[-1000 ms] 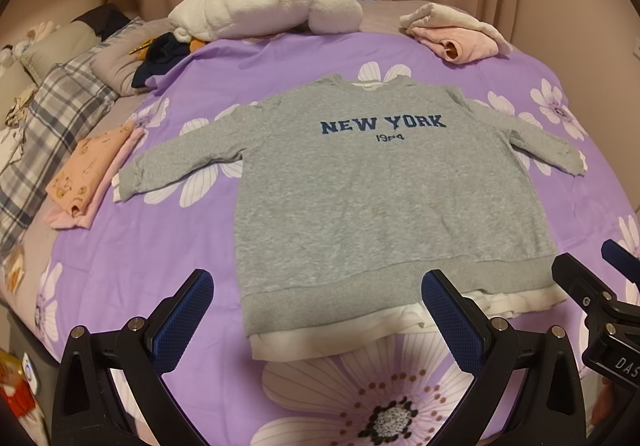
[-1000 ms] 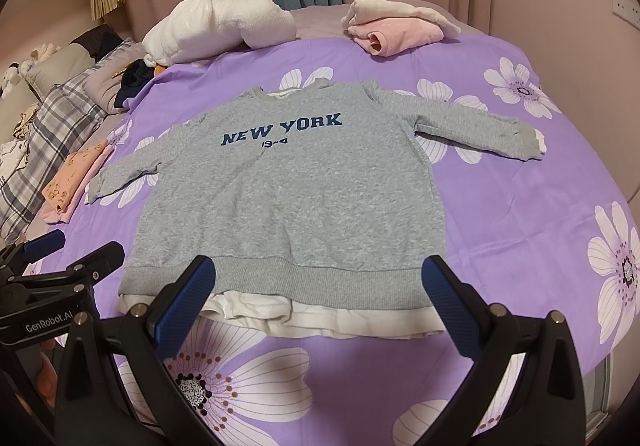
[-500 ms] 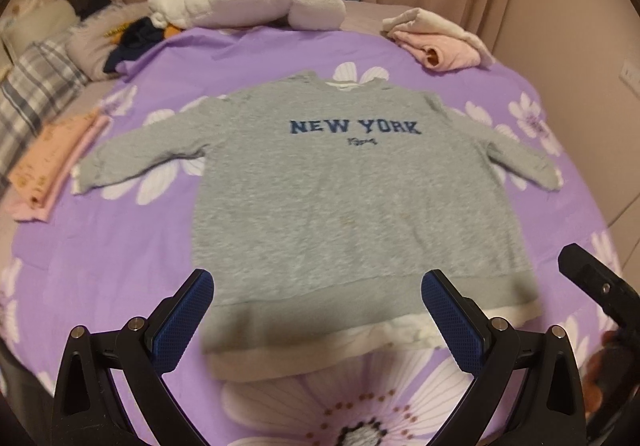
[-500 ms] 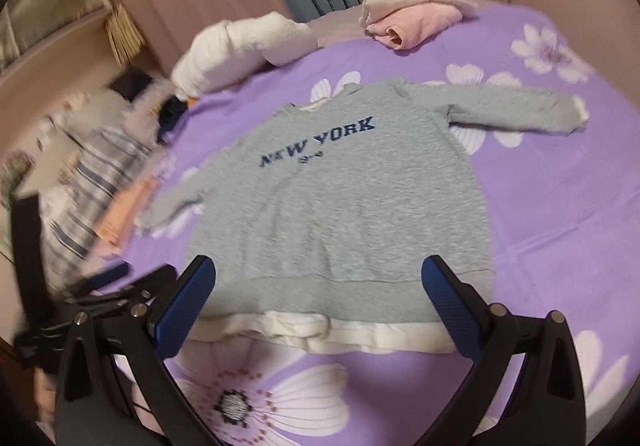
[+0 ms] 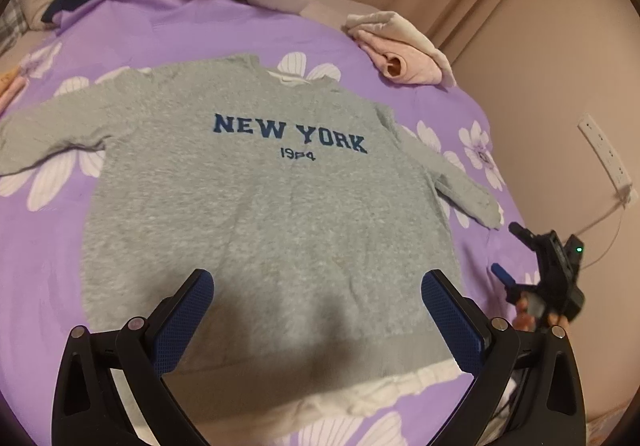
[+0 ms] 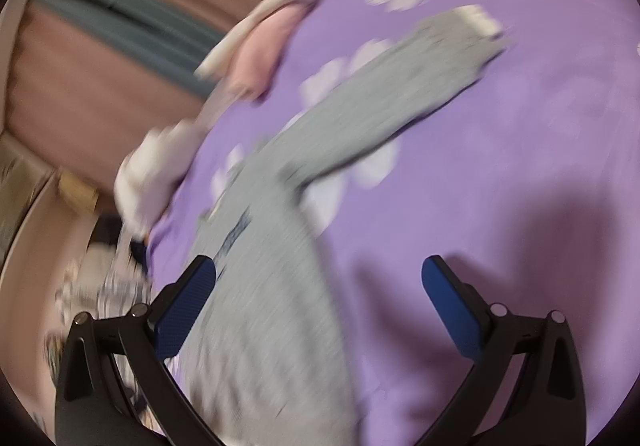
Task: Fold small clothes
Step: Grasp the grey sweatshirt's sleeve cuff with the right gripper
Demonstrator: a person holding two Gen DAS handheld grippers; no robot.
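While both grippers hung spread wide and empty, a grey sweatshirt point(image 5: 256, 206) lay flat across the purple floral bedspread point(image 5: 48, 266).

It filled the middle of the left wrist frame, its chest printed "NEW YORK" with a small, partly illegible date beneath; its left sleeve was cut off at the frame's left edge. The left gripper point(image 5: 318, 310) sat at lower centre over the hem. The right gripper point(image 6: 320, 302) showed at lower centre of its own view, which was motion-blurred, with only a grey sleeve clear.
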